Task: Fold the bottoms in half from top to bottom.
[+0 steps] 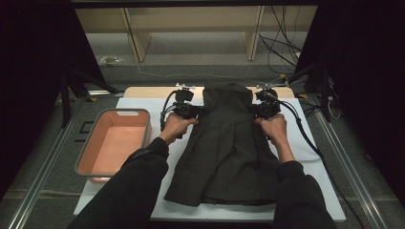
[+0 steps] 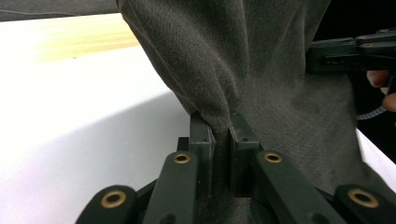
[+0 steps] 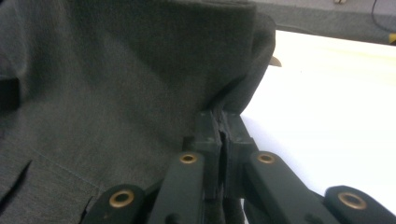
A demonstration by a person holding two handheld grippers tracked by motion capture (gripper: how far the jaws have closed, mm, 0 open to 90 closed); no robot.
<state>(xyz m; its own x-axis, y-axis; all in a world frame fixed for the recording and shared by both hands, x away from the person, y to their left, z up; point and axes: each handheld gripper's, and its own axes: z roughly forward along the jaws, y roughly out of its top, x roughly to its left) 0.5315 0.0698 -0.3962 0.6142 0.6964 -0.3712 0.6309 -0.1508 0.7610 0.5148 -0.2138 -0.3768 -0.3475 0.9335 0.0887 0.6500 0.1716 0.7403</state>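
A dark grey pleated skirt [image 1: 224, 148] lies lengthwise on the white table [image 1: 153, 102], its hem toward the person and its waist end raised at the far side. My left gripper [image 1: 197, 110] is shut on the skirt's left waist edge [image 2: 219, 122], the cloth pinched between its pads. My right gripper [image 1: 254, 109] is shut on the right waist edge [image 3: 219, 116] in the same way. In the left gripper view the right gripper [image 2: 348, 51] and a fingertip appear beyond the hanging cloth.
A salmon-coloured plastic bin [image 1: 114, 143] stands at the table's left edge. Cables [image 1: 305, 138] trail off to the right. A wooden strip [image 1: 143, 91] borders the table's far side, with shelving and dark stands behind it.
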